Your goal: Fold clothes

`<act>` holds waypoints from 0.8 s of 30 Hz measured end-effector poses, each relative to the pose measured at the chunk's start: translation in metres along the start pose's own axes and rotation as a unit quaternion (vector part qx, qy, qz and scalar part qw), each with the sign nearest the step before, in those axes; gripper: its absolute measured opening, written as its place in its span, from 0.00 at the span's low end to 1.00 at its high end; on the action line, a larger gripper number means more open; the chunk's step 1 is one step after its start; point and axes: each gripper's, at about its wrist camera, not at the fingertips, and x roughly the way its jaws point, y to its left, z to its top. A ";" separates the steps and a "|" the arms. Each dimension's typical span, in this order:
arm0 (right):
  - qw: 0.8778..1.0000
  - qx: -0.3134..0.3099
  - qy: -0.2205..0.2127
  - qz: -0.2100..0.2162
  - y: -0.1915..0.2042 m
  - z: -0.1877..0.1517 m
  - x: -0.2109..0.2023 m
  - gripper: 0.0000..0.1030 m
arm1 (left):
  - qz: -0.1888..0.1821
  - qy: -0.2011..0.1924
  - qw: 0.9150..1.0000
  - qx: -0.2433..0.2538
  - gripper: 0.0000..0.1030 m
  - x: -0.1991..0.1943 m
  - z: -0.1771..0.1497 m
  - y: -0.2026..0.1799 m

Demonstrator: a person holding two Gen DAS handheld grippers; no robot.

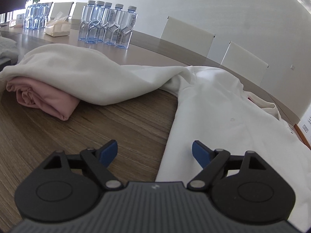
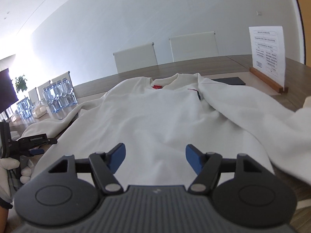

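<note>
Left gripper (image 1: 154,151) and right gripper (image 2: 154,155): jaws apart, empty. White sweatshirt (image 2: 155,112) spread on table (image 1: 97,124). Water bottles (image 1: 108,25) capped; contents cannot be judged.

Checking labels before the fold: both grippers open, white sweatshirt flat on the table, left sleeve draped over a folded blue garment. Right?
One error: the folded garment under the sleeve is pink, not blue, as the left wrist view shows. The rest holds: left gripper and right gripper open, white sweatshirt on the table.
</note>
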 end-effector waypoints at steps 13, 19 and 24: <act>1.000 -0.016 -0.017 -0.018 0.009 -0.046 0.060 0.67 | -0.010 -0.020 1.000 -0.019 0.82 -0.008 0.006 0.015; 1.000 -0.001 -0.026 0.004 0.000 -0.045 0.055 0.68 | -0.019 -0.050 0.996 -0.075 0.82 -0.023 0.031 0.054; 0.999 0.012 -0.033 0.022 -0.007 -0.044 0.050 0.69 | -0.035 -0.039 0.975 -0.218 0.80 -0.040 0.048 0.127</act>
